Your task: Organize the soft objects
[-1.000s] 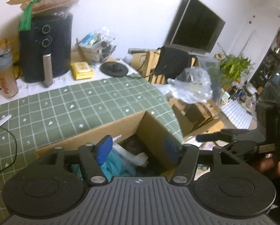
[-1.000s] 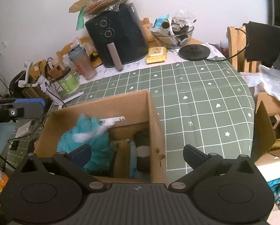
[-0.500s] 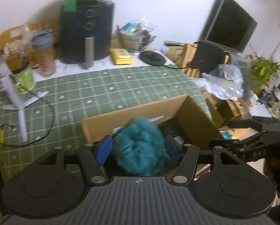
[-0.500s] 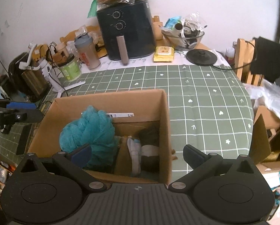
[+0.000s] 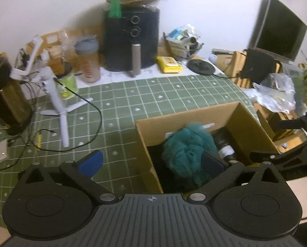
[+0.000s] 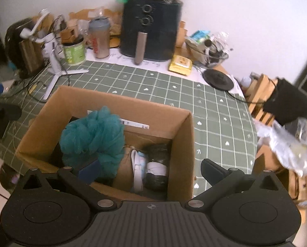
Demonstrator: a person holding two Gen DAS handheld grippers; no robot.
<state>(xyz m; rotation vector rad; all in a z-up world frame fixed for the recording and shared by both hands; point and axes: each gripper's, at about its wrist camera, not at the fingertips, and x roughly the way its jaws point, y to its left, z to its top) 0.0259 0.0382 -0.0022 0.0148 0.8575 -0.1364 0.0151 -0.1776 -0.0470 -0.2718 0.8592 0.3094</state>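
Observation:
A teal mesh pouf [image 5: 184,146] [image 6: 93,133] lies in the open cardboard box [image 5: 186,113] [image 6: 120,103] on the green checked tablecloth. My left gripper [image 5: 151,162] hangs over the box's left wall and its jaws are opening. Its right pad sits by the pouf, its blue left pad is out over the cloth, and neither presses on it. My right gripper [image 6: 151,169] stands open above the box's near edge with nothing gripped. Rolled black-and-white socks [image 6: 156,164] and a tan cloth [image 6: 124,164] fill the box's right side.
At the back stand a black air fryer [image 5: 132,41], a shaker bottle [image 5: 88,61], a green tub [image 6: 74,51] and a yellow pack [image 5: 168,63]. A white tripod stand [image 5: 58,103] with cables is left of the box. Plastic bags [image 6: 293,142] and a chair lie right.
Half a second ago my left gripper held the teal pouf over the box; now its jaws have spread and the pouf rests inside. Both views have swung, the right one rolling.

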